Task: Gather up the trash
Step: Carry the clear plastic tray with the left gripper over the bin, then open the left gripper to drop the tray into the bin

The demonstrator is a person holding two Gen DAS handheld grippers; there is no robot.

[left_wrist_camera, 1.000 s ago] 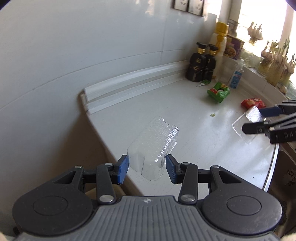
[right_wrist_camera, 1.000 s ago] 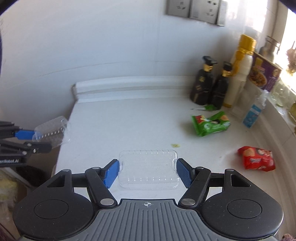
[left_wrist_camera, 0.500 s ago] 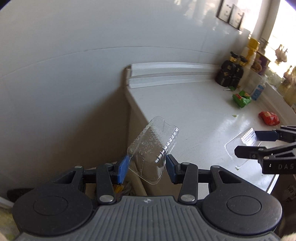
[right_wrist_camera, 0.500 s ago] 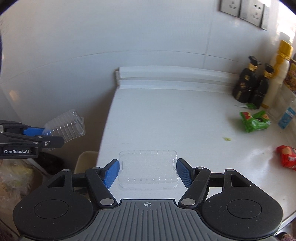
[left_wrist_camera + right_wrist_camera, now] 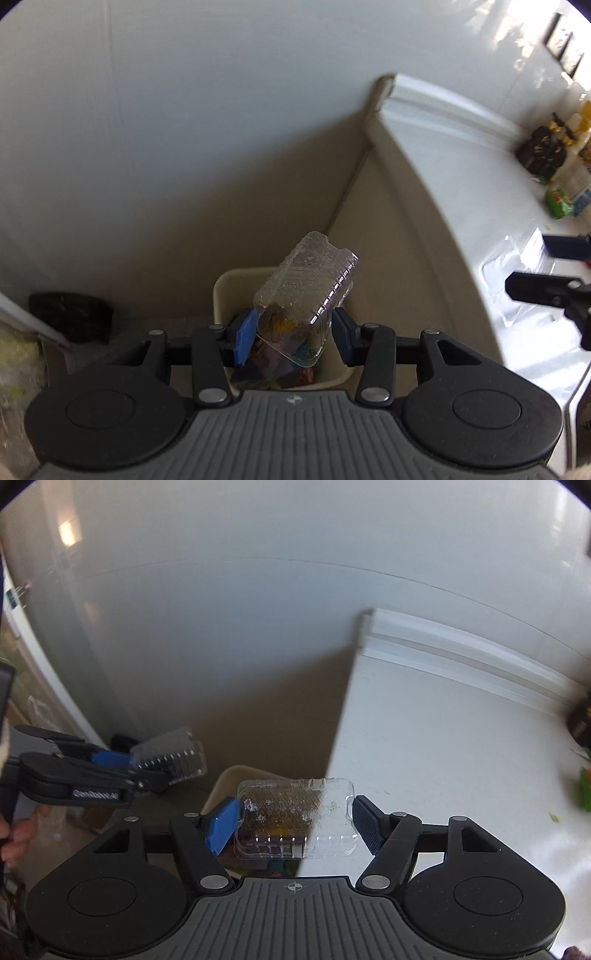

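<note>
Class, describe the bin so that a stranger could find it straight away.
Find the white counter and follow its left end down to the floor. There, against the beige side panel, stands the cream bin, open-topped and full of colourful wrappers, unlike the black lump beside it.

**Tight gap around the bin**

The bin (image 5: 236, 284) sits wedged between the wall (image 5: 184, 110) and the desk (image 5: 461, 192) side panel, opening upward. The left gripper (image 5: 291, 332) with its clear tray (image 5: 306, 291) hangs over it; bin is already stuffed with wrappers.
</note>
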